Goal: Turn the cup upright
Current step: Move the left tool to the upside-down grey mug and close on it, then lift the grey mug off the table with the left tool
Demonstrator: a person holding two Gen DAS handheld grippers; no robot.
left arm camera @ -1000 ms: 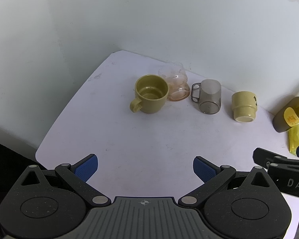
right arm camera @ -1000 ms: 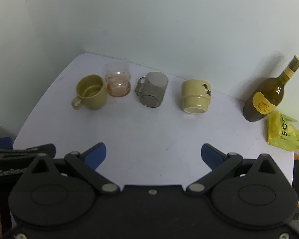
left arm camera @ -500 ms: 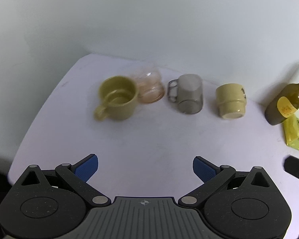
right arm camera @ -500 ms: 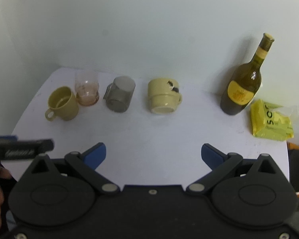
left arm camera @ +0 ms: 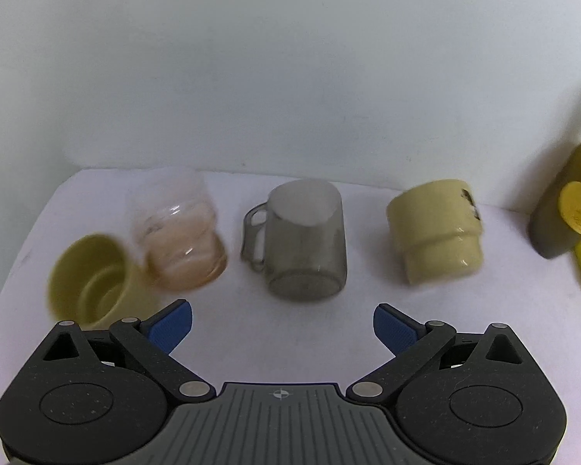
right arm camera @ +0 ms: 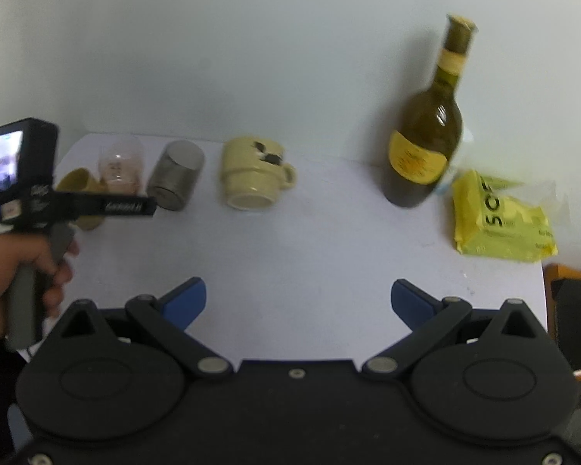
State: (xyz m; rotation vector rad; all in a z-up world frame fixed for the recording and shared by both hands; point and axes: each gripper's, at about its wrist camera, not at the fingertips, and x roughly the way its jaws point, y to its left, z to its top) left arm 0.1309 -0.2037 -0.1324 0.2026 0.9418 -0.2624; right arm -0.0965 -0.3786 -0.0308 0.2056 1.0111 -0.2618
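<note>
the left hand-held gripper (left arm camera: 282, 323) was wide and held nothing, with the upside-down grey cup (left arm camera: 304, 244) right in front of it on the white counter (left arm camera: 282, 314). to do this well, the blue pads (left arm camera: 170, 323) should probably go on each side of the cup, low and even, squeeze softly, lift, then turn slowly so it does not bump the pink glass (left arm camera: 178, 240) just beside it. the right hand-held gripper (right arm camera: 298, 300) was wide too, and held nothing. a cream mug (right arm camera: 251, 178) also sat upside down. a bottle (right arm camera: 426, 135) and a yellow pack (right arm camera: 499, 221) stood by the plain white wall (right arm camera: 251, 38).
</note>
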